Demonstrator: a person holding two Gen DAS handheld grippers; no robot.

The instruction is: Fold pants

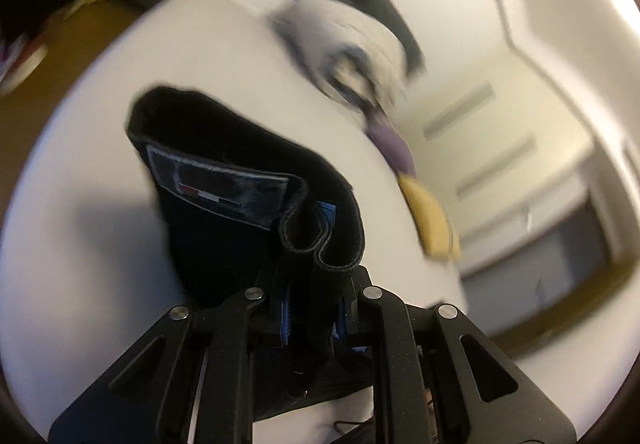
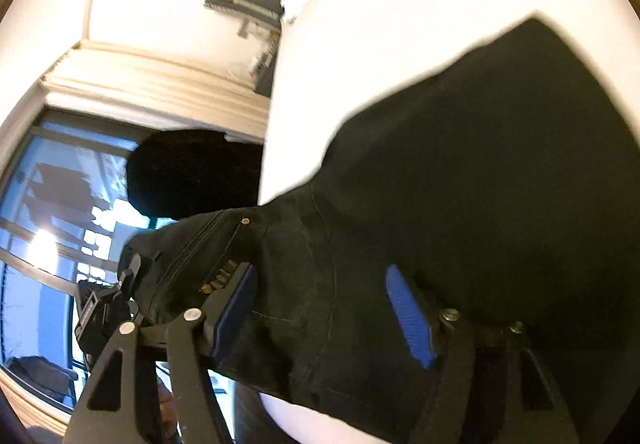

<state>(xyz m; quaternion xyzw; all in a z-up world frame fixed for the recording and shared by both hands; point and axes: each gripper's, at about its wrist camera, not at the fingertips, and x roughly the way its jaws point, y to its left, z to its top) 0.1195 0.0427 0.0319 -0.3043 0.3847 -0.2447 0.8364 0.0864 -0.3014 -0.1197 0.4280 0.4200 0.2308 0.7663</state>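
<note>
The black pants (image 2: 460,172) lie on a white table (image 2: 360,44), with the pocket and rivets near my right gripper. In the left wrist view my left gripper (image 1: 312,308) is shut on the pants' waistband (image 1: 256,180), whose inner label (image 1: 218,186) faces the camera, and holds it above the table (image 1: 120,244). My right gripper (image 2: 324,308) is open, its blue pads (image 2: 408,316) spread over the pants fabric without clamping it.
A blurred white and grey cloth (image 1: 344,36) with purple and yellow pieces (image 1: 428,216) lies at the table's far edge. A window (image 2: 48,212) and a wall with trim stand beyond the table. A dark round shape (image 2: 192,172) shows left of the table.
</note>
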